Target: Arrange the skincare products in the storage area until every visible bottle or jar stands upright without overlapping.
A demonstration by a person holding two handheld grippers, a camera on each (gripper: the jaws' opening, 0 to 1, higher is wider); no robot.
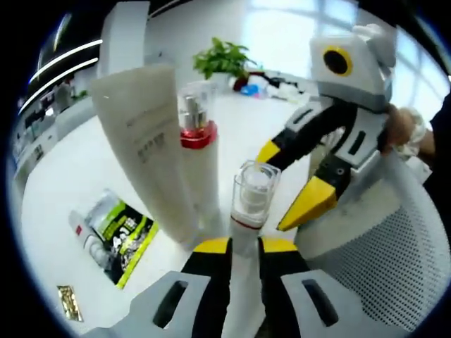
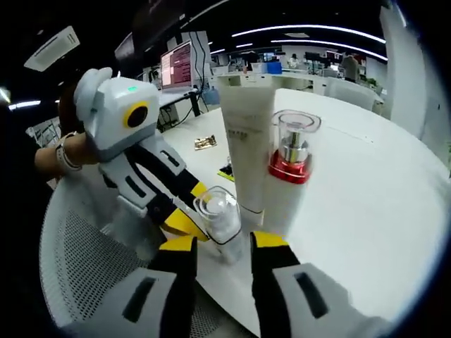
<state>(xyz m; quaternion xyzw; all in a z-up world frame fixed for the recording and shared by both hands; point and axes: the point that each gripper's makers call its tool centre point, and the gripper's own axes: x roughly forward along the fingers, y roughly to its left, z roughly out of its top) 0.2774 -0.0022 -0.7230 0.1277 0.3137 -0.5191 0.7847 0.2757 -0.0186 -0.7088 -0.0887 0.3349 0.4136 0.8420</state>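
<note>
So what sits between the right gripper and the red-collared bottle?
Nothing: in the right gripper view, the right gripper faces the red-collared bottle across bare white table; the small clear-capped bottle stands just left.

My left gripper (image 1: 244, 245): jaws on either side of the small bottle (image 1: 251, 201).
Tall tube (image 1: 144, 144): left of the pump bottle (image 1: 199, 158), both behind my small bottle.
Sachets (image 1: 116, 232): flat on the table (image 1: 63, 183), left of the tube.
My right gripper (image 2: 222, 243): just before the small bottle.
</note>
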